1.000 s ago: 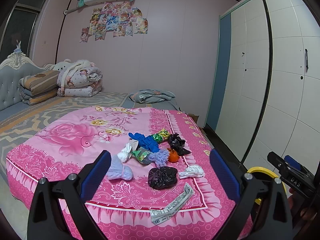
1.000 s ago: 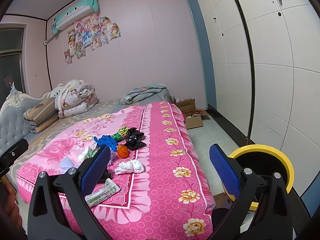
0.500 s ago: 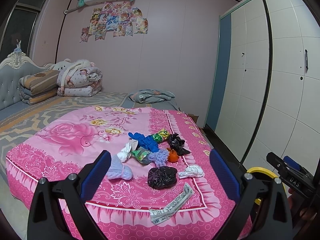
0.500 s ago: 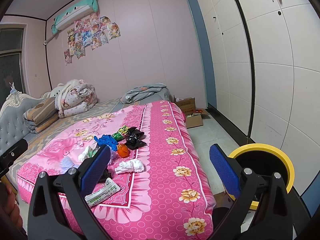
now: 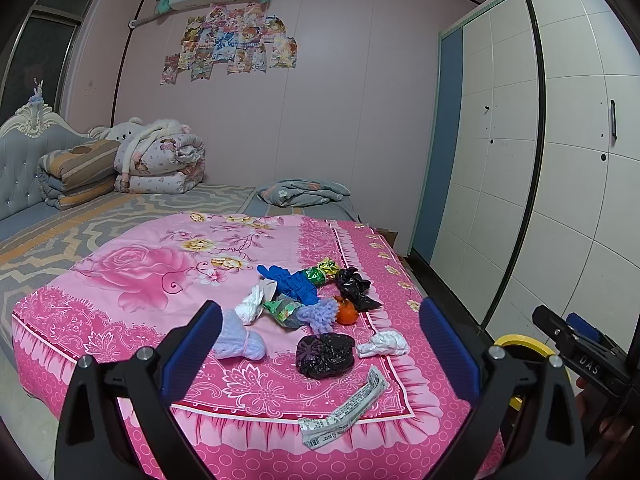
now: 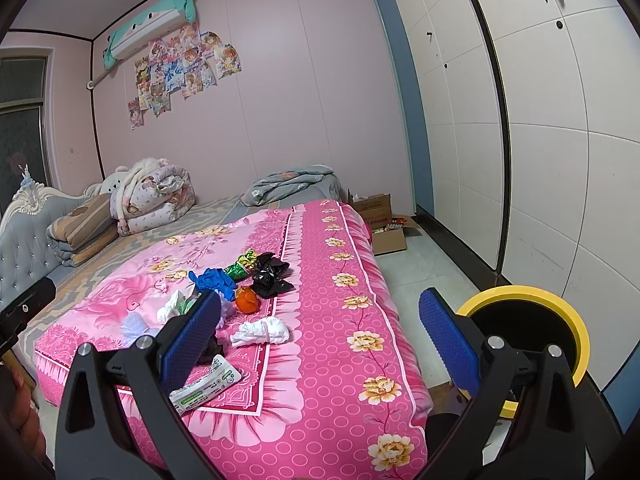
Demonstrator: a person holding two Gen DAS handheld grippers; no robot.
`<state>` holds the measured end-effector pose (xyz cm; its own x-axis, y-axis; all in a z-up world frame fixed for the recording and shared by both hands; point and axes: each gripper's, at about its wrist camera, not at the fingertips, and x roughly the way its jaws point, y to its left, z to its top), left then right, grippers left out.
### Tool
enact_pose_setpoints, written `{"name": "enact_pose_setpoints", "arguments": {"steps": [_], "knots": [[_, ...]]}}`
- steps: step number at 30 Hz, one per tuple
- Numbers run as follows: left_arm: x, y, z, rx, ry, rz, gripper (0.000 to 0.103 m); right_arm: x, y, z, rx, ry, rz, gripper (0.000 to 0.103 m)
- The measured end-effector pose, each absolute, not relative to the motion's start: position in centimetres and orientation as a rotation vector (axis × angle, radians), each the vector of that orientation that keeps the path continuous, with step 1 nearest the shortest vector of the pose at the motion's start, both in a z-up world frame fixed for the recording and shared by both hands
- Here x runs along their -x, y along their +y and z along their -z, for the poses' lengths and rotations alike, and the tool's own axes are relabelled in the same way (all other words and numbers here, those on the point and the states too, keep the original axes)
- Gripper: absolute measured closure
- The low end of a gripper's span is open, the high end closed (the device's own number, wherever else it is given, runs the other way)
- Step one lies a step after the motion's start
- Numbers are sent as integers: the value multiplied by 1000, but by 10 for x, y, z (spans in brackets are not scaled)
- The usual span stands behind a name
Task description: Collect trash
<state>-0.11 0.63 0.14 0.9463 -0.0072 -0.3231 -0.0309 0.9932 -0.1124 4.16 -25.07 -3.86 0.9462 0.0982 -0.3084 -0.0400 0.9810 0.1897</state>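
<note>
Both tools (image 5: pixel 320 344) (image 6: pixel 320 340) gape wide above scattered trash (image 5: pixel 316 308) on the bed (image 5: pixel 140 272).

Pink floral bedspread (image 5: pixel 160 280), yellow-rimmed black bin (image 6: pixel 532 328)

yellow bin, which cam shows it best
The right wrist view: the yellow-rimmed bin stands on the floor beside the bed, most of its rim and dark inside showing behind the open right gripper. The left wrist view catches only a sliver of rim behind the right gripper's body.
</note>
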Motion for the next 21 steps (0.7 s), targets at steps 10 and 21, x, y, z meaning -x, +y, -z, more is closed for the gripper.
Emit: {"name": "enact_pose_setpoints", "arguments": {"steps": [10, 21], "knots": [[2, 8, -4, 119, 324, -11, 8, -42, -251, 38, -184, 325, -70, 8], [3, 6, -5, 113, 316, -13, 8, -42, -251, 38, -185, 327, -71, 8]]}}
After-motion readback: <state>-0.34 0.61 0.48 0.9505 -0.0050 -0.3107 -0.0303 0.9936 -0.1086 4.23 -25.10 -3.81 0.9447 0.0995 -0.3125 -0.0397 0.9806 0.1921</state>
